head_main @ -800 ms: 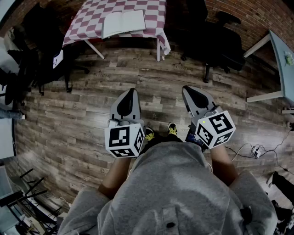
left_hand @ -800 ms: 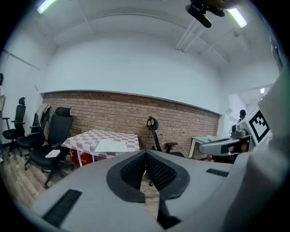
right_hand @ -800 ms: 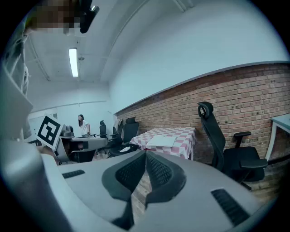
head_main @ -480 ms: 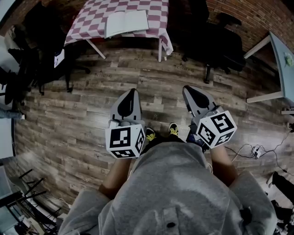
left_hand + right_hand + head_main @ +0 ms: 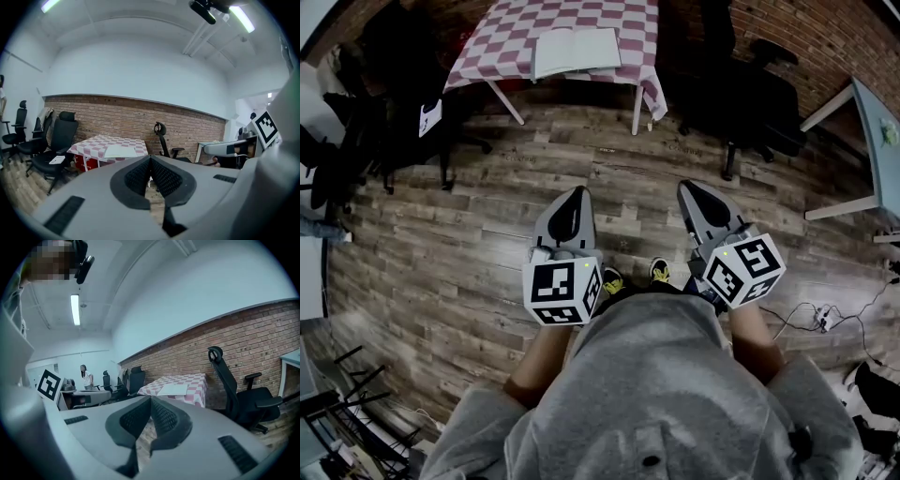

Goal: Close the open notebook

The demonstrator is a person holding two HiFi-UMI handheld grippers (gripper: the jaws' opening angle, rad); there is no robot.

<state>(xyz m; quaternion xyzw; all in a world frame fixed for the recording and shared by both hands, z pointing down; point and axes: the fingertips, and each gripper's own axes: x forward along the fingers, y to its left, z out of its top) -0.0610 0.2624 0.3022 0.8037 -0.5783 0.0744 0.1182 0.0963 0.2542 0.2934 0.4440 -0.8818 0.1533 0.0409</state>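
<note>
— Plank floor [image 5: 441,244] runs right up to the brick wall [image 5: 811,33], with one small table [image 5: 502,42] under a checked cloth in front of it. Is that where the job is?

— Yes. The notebook [image 5: 577,52] lies open on that table, pages up, close to the near edge.

— And the person?

— Standing out on the boards, well apart from the table. The left gripper [image 5: 574,197] and the right gripper [image 5: 694,192] are held out at the waist, noses tipped a little down. Each has its jaws pressed together, with nothing between them.

— Which one is better placed?

— The left, I'd say. The notebook sits almost straight ahead of it. From the right gripper it lies ahead and off to the left, a longer reach across.

— How does the book lie?

— Its long side runs left to right, along the table's front edge. I can't make out the spine from here, so I can't tell which half would fold over.

— Anything crowding it?

— A black chair [image 5: 759,94] stands just right of the table, and another chair [image 5: 394,131] stands to the left. A pale desk [image 5: 872,122] juts in at the far right. To my eye the person has to walk up between the chairs before either tool can reach a page.
</note>
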